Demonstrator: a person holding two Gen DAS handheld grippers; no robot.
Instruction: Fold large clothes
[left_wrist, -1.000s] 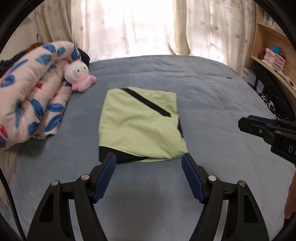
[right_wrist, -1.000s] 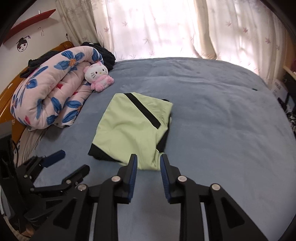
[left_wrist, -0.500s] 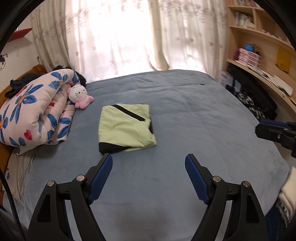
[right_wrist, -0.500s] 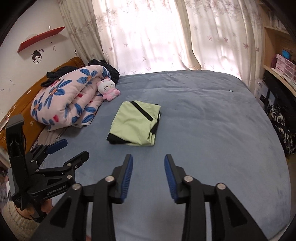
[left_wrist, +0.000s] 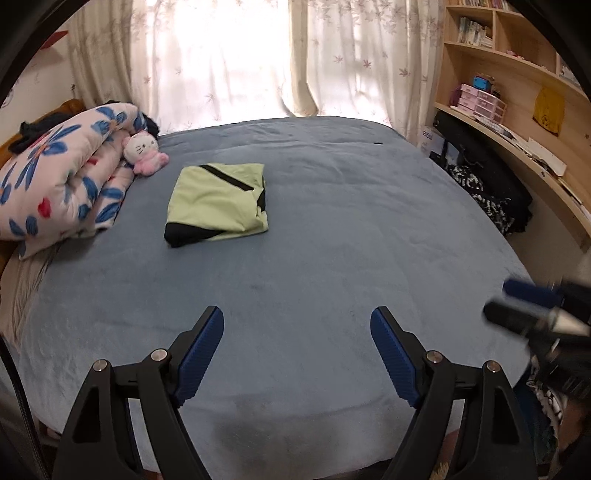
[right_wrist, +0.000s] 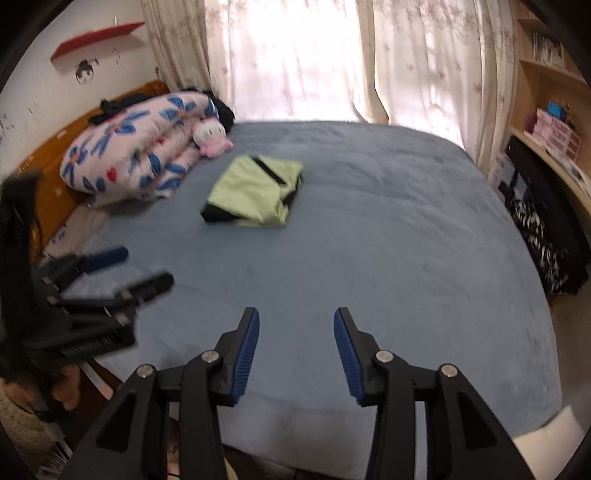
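Bed (left_wrist: 332, 229) is filling most of frame. Rolled floral quilt (left_wrist: 62, 177) is sitting upper left, likely parked clear of folding space. Green garment (left_wrist: 218, 203) is lying folded upper centre-left, looks done. Left gripper (left_wrist: 297, 332) and right gripper (right_wrist: 296, 334) are hovering bottom centre; jaws spread wide, released, touching nothing.

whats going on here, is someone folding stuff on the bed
Yes. A person holds a hand-held gripper in each hand. The green garment lies folded into a compact rectangle on the blue bed, near the floral quilt. The left hand-held gripper and right hand-held gripper are both open, empty and apart from it.
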